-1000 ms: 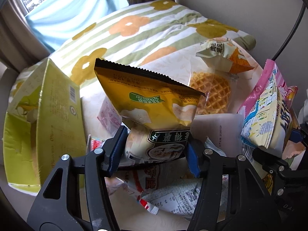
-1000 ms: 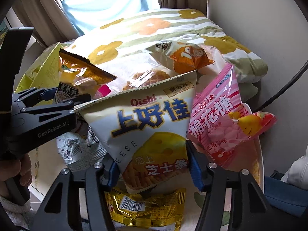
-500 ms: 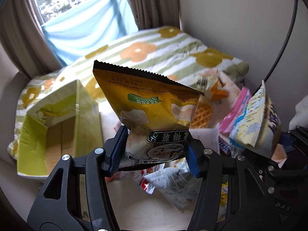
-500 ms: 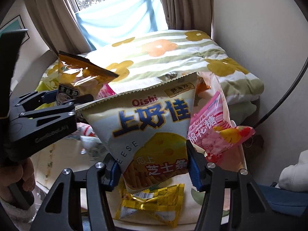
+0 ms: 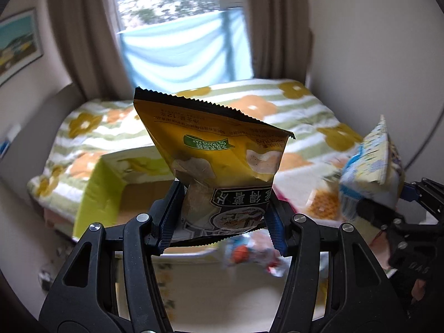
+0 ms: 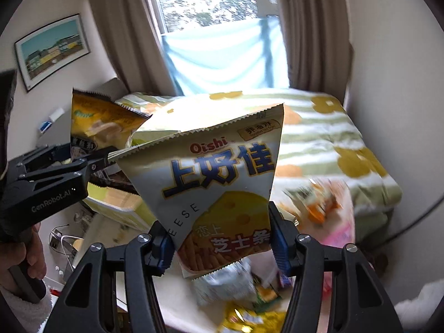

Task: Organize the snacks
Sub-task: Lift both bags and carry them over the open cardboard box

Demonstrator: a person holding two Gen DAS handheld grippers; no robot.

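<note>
My left gripper [image 5: 220, 222] is shut on a yellow chip bag [image 5: 219, 152], held upright high above the table. The same bag [image 6: 100, 122] and the left gripper [image 6: 83, 163] show at the left of the right wrist view. My right gripper [image 6: 222, 245] is shut on a white Oishi cheese stick bag [image 6: 219, 183], also raised; that bag [image 5: 374, 163] shows at the right of the left wrist view. A yellow-green open cardboard box [image 5: 111, 186] lies below, behind the yellow bag. Loose snack packets [image 6: 236, 285] lie blurred on the table beneath.
A bed with a flowered striped blanket [image 5: 277, 105] lies beyond the table, under a curtained window [image 6: 211, 2]. A waffle packet [image 5: 322, 205] and a pink bag [image 6: 338, 236] lie at the table's right. A wall stands close on the right.
Both grippers have risen well above the table with their bags still held. The box and the loose snacks now look smaller and lower, and the window has come into view.
</note>
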